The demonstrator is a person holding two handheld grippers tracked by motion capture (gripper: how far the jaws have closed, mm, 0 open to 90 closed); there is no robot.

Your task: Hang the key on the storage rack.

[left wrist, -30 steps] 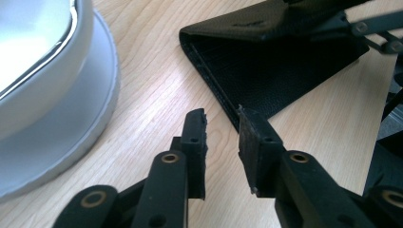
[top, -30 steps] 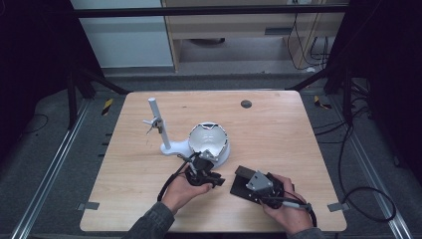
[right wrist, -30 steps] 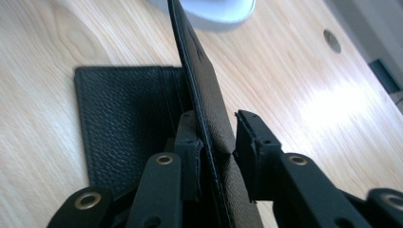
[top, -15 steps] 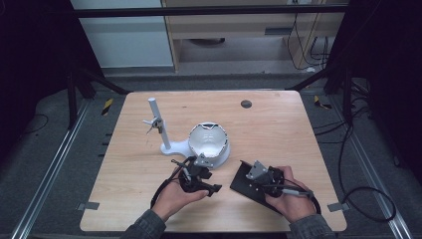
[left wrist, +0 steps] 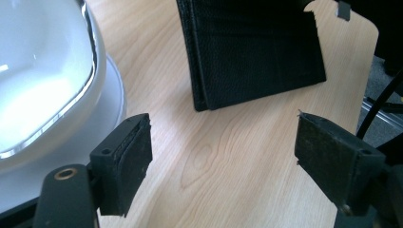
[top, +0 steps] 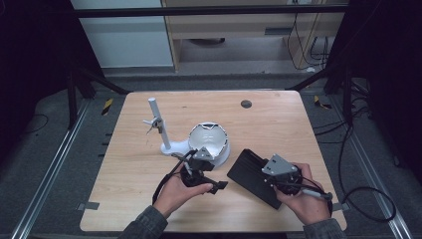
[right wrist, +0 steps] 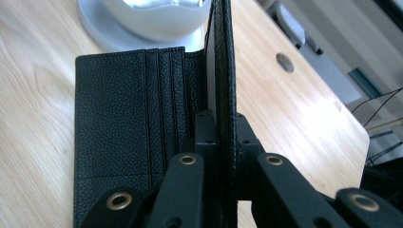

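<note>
On a wooden table (top: pixel 124 199), a black wallet (top: pixel 251 177) lies open at 5 o'clock, 1 flap raised edge-on and pinched in the right gripper (right wrist: pixel 221 137); its card slots look empty. At 6 o'clock the left gripper (left wrist: pixel 223 156) hangs released, jaws spread over bare wood beside a white domed lamp (top: pixel 209 140). Since 1 second ago, both hands have drawn nearer the table's front edge.

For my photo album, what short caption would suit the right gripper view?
Right gripper clamps the raised flap of a black wallet on a wooden table, white lamp base behind.
</note>
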